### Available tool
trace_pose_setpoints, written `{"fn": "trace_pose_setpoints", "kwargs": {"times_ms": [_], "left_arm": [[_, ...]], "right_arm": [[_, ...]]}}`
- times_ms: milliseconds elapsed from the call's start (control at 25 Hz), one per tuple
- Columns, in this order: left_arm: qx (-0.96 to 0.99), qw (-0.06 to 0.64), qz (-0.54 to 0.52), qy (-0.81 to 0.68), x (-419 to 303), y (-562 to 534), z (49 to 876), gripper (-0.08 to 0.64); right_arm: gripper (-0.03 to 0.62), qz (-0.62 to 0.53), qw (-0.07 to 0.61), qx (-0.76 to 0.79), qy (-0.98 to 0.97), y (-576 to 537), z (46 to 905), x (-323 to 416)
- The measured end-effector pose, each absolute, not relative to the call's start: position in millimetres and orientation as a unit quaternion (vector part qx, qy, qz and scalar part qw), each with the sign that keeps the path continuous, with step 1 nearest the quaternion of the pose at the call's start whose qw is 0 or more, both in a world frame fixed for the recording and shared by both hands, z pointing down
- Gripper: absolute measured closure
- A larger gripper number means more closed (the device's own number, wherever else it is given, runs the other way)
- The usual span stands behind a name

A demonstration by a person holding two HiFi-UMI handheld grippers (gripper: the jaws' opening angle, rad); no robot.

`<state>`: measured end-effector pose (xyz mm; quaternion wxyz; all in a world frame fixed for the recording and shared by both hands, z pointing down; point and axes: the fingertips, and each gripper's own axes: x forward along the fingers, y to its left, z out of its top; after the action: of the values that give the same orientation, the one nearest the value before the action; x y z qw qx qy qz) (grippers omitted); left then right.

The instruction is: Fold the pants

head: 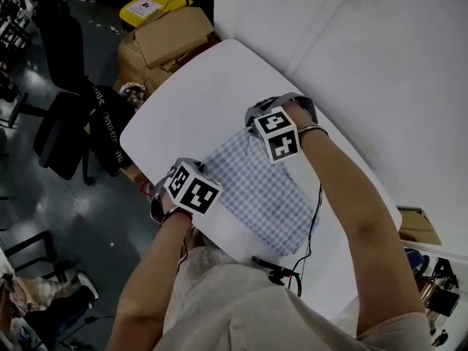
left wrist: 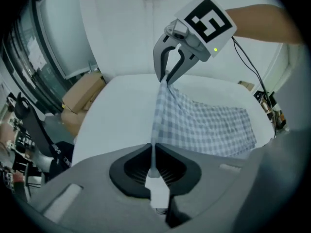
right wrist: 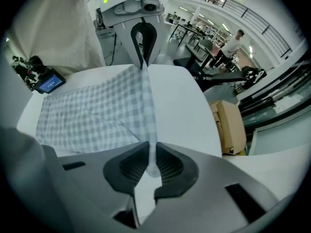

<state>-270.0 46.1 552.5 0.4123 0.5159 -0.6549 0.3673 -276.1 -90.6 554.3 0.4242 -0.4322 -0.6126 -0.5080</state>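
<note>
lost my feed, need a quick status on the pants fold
Left tongs shut on pants edge, right tongs likewise. Edge lifted taut between them, rest lying on table. Nothing seen blocking.

Between the closed jaws of the left gripper (left wrist: 154, 165) and right gripper (right wrist: 151, 161), the pinched edge of the checked pants (head: 256, 189) disappears. In the head view the 2 marker cubes (head: 194, 189) (head: 276, 136) hide those jaws, and the person's torso (head: 241, 306) covers the near end of the counter (head: 190, 101). The label on the yellow box (head: 150, 6) is too small to read.
</note>
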Motion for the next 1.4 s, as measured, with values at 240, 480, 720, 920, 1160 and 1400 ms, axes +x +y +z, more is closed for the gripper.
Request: {"fn": "trace_pose_setpoints", "kwargs": {"times_ms": [240,480,720,920,1160,1400], "left_arm": [[0.507,0.344,0.421,-0.669,-300,36,488,0.532],[0.551,0.349,0.384,-0.653,-241,28,466,0.532],[0.610,0.351,0.360,-0.613,-141,21,474,0.532],[0.640,0.354,0.376,-0.569,-68,16,499,0.532],[0.660,0.357,0.396,-0.529,-6,10,528,0.532],[0.652,0.362,0.421,-0.517,22,6,561,0.531]], "right_arm": [[0.541,-0.516,0.389,-0.381,-0.661,-101,499,-301],[0.541,-0.519,0.380,-0.389,-0.660,-107,475,-255],[0.541,-0.515,0.375,-0.384,-0.668,-113,476,-165],[0.541,-0.503,0.391,-0.372,-0.675,-118,511,-89],[0.541,-0.489,0.404,-0.356,-0.686,-123,542,-39],[0.540,-0.503,0.412,-0.349,-0.675,-126,569,-11]]}}
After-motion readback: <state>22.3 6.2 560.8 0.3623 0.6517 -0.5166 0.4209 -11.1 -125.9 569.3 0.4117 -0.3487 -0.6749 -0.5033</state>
